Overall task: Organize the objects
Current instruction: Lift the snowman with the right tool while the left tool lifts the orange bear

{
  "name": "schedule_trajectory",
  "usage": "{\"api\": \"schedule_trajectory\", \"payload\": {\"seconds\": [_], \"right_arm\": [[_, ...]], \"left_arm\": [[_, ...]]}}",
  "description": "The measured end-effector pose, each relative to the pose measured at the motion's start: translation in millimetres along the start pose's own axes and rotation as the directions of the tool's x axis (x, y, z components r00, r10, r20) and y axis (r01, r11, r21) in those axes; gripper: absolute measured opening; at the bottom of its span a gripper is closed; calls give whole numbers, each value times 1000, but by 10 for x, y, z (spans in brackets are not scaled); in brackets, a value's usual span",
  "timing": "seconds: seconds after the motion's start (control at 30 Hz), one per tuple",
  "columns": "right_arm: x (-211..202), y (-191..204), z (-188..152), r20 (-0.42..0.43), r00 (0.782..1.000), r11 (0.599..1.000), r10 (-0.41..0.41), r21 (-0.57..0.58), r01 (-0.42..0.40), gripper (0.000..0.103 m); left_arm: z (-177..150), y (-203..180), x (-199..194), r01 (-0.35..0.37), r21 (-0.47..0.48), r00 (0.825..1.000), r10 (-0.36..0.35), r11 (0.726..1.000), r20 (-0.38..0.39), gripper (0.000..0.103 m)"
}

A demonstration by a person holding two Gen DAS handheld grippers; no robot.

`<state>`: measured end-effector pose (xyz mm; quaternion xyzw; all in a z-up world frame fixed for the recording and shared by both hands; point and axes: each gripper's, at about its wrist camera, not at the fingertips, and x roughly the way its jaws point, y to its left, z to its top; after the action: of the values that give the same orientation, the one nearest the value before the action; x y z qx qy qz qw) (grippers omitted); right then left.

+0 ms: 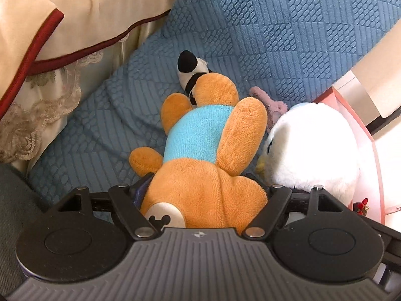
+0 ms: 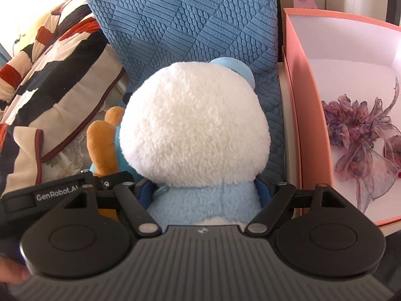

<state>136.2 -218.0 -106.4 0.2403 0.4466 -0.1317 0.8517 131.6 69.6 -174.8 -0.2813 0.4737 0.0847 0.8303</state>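
Left gripper (image 1: 203, 190): fingers closed on the orange bear (image 1: 200, 165) at its lower body; the bear lies head-away on the blue cover (image 1: 275, 37), just beside the white plush (image 1: 313, 148). Right gripper (image 2: 204, 190): fingers closed on the white plush (image 2: 195, 125) at its light-blue neck, the pink box (image 2: 298, 115) just to its right. Judgement: lift each toy clear separately, keeping squeeze firm since plush compresses and slips. Hidden: both sets of fingertips are buried in fur; the white plush's face is mostly unseen; a black-and-white toy (image 1: 190, 67) behind the bear is largely covered, identity unclear
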Motion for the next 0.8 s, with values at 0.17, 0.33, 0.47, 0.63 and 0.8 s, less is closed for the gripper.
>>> {"api": "schedule_trajectory", "payload": {"seconds": [0.17,0.33,0.47,0.63,0.8], "right_arm": [[54,-39,-4,-19,1000,1000,0,-10,0,80],[38,-45,33,-44,999,1000,18,-20,-18,80],[-92,-33,114,-45,998,999,37,-32,-39,80],[-331,-25,282,-43,996,997,78,-21,-79,80],[-568,-65,506,-27,994,994,107,26,-106,80]], "left_arm": [[-3,36,10,38,-38,999,-40,999,-30,80],[31,-28,24,22,-37,999,-24,999,-37,80],[101,-88,-38,40,-52,998,-43,998,-51,80],[227,-267,-191,57,-37,996,-59,998,-60,80],[395,-460,-380,80,-17,995,-80,997,-54,80]]}}
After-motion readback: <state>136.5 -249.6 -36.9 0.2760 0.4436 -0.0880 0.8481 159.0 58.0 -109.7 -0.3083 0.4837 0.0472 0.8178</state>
